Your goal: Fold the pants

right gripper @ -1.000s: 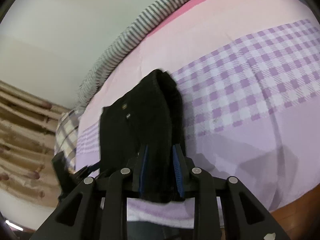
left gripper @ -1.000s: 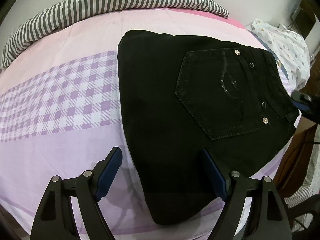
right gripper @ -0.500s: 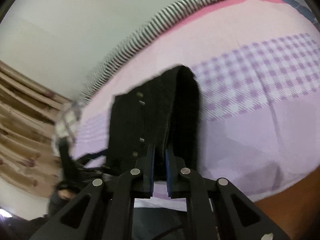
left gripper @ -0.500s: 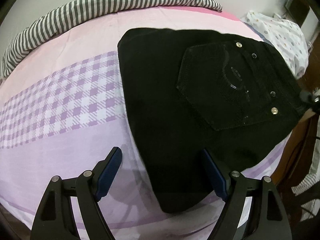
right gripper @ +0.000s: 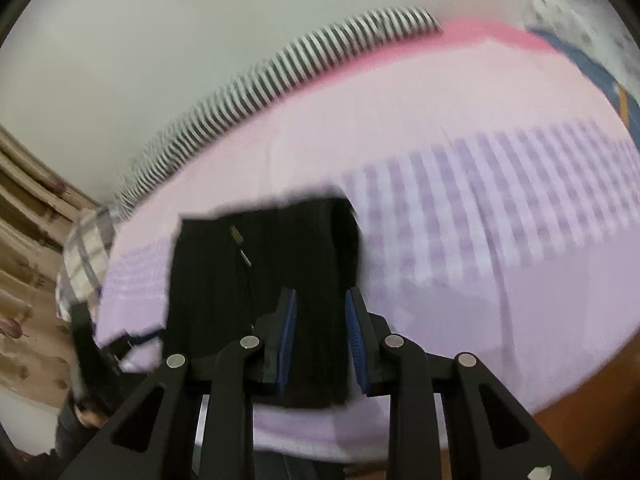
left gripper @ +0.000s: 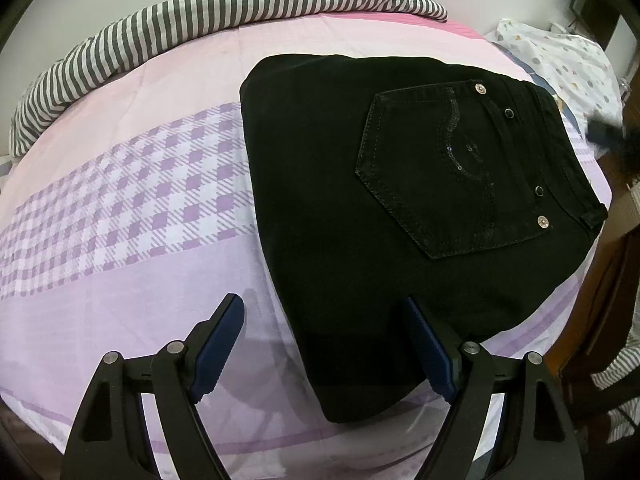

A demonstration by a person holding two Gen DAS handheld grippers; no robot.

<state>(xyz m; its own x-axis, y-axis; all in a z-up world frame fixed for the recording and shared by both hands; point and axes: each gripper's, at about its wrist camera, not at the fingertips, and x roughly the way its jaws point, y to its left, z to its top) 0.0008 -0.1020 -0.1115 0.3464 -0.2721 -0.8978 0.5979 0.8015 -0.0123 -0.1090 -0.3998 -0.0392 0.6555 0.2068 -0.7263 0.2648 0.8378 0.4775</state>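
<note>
On pink bedsheet (left gripper: 132,248), black jeans (left gripper: 400,208) lying folded; your right gripper (right gripper: 320,336) opening, releasing waistband edge, left gripper (left gripper: 324,344) hovering wide apart, empty.

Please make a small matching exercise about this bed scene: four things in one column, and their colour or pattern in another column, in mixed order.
Things:
1. folded pants
2. blanket at the far edge of the bed
3. middle band of the bed sheet
4. pads of the left hand-held gripper

Colours or patterns:
A. grey and white stripes
B. blue
C. black
D. purple and white checks

Pairs: 1-C, 2-A, 3-D, 4-B
</note>
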